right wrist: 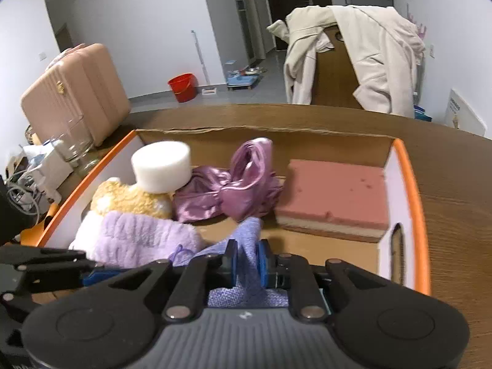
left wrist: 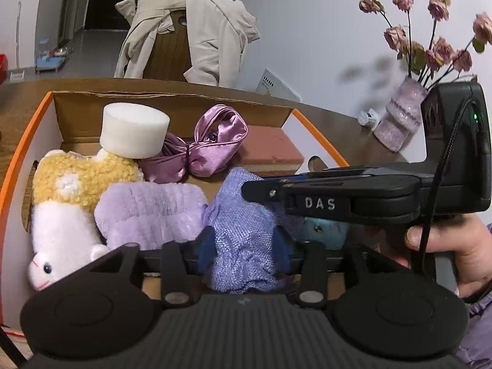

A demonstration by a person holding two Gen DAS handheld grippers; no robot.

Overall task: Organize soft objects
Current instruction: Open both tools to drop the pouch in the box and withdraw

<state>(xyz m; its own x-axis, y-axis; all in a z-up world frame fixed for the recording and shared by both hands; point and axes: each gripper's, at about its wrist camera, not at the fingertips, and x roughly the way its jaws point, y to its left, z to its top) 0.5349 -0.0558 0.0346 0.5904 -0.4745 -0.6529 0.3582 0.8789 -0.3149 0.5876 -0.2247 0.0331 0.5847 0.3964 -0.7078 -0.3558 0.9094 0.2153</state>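
An orange-rimmed cardboard box (left wrist: 21, 150) (right wrist: 413, 190) holds a plush lamb (left wrist: 61, 203), a white foam cylinder (left wrist: 133, 130) (right wrist: 161, 166), a pink satin bow (left wrist: 212, 141) (right wrist: 240, 184), a fluffy lilac piece (left wrist: 147, 209) (right wrist: 135, 236) and a pink sponge block (right wrist: 335, 193) (left wrist: 270, 147). My left gripper (left wrist: 244, 243) is shut on a blue-violet knit cloth (left wrist: 243, 233) at the box's near side. My right gripper (right wrist: 246, 261) is shut on the same cloth (right wrist: 249, 233); its body shows from the side in the left wrist view (left wrist: 338, 193).
The box stands on a wooden table (right wrist: 455, 184). A vase of dried roses (left wrist: 399, 113) stands at the right. A chair with a beige coat (right wrist: 353, 58) is behind the table. Glass jars and cables (right wrist: 46, 160) lie at the left; a pink suitcase (right wrist: 73, 92) stands beyond.
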